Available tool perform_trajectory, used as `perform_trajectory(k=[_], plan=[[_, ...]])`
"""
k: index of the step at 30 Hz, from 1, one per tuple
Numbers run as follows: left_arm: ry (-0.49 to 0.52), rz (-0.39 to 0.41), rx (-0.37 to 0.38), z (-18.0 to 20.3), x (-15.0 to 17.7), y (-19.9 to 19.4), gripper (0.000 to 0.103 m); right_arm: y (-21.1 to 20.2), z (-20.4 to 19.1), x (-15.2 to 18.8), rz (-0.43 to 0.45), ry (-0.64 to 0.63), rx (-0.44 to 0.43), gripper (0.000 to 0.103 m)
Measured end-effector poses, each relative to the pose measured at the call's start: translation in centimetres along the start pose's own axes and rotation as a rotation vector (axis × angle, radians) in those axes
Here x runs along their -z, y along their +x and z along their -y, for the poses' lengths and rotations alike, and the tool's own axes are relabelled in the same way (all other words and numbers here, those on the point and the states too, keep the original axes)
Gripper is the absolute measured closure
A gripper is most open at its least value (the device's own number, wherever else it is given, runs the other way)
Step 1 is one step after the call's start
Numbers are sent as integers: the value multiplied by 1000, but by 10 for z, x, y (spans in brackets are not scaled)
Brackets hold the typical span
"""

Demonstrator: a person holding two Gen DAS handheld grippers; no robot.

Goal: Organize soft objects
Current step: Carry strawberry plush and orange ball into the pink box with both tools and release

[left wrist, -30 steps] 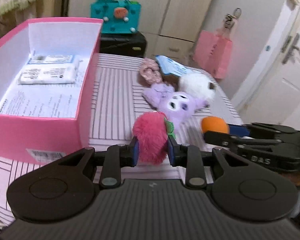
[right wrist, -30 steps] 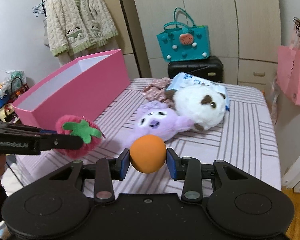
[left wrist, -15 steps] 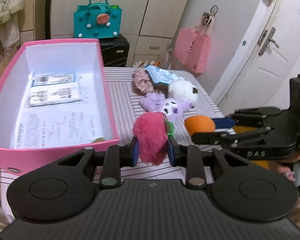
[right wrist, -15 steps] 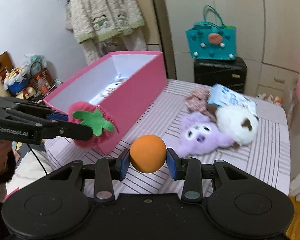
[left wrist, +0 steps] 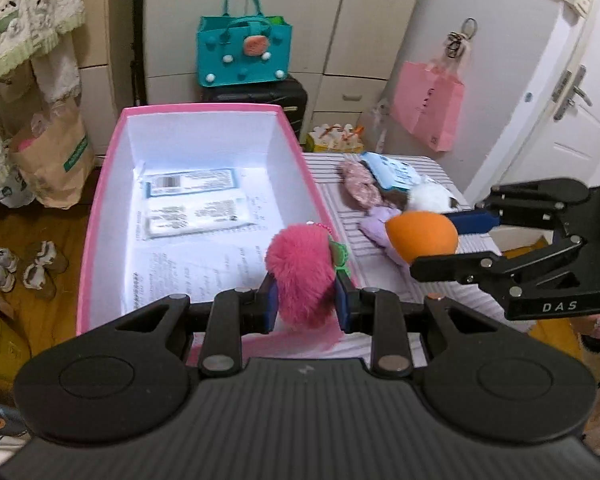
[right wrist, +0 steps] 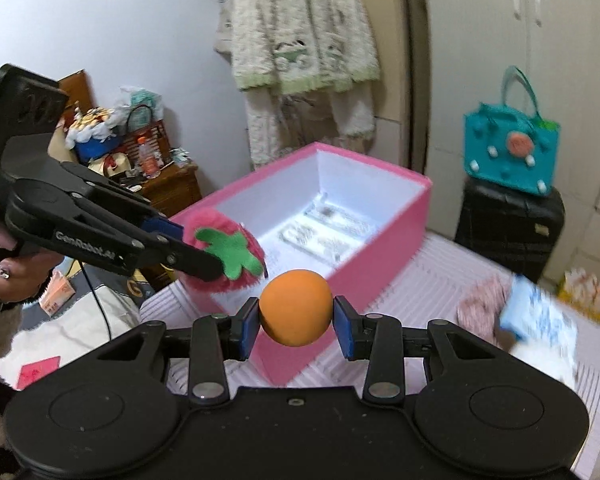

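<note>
Strawberry plush [left wrist: 302,276], pink and fluffy with a green felt leaf, is clamped between the two blue pads of the left gripper [left wrist: 305,306], above the near corner of the pink box [left wrist: 100,200]. The right gripper [right wrist: 296,326] is closed around an orange ball [right wrist: 296,307], just beside the box's right wall. Inside the box lie white packets [left wrist: 196,204] and printed paper. On the striped table [left wrist: 380,276] behind the ball rest a purple plush [left wrist: 376,222], a white plush [left wrist: 428,198] and a blue packet [left wrist: 392,170], close together.
</note>
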State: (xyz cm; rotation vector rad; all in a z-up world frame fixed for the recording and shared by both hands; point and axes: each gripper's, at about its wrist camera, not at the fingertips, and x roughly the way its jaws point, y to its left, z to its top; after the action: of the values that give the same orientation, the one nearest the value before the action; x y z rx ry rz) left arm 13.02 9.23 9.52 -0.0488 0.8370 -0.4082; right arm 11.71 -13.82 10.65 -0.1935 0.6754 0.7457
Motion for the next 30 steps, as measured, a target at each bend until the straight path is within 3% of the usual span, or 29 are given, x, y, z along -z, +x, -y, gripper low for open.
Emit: perform_trajectory(k=[5,11,17,26,30], plan=[[-19,-40,-47,-18,-16,24,76,30,6,-27,4,-93,10,59],[-59,-141,-100,-39,-35,75,76,82,8,-52,-70,-286,75,59],[-112,-263,-79,-55,-39,119,76,130,20,-70,-179,-360,60,59],[-185,-363,-83,-79,-45,147,76,178,25,-87,-323,-447,47,59],[-245,-410,-68,-93,-46,158,75,196,24,-90,-404,-510,85,59]])
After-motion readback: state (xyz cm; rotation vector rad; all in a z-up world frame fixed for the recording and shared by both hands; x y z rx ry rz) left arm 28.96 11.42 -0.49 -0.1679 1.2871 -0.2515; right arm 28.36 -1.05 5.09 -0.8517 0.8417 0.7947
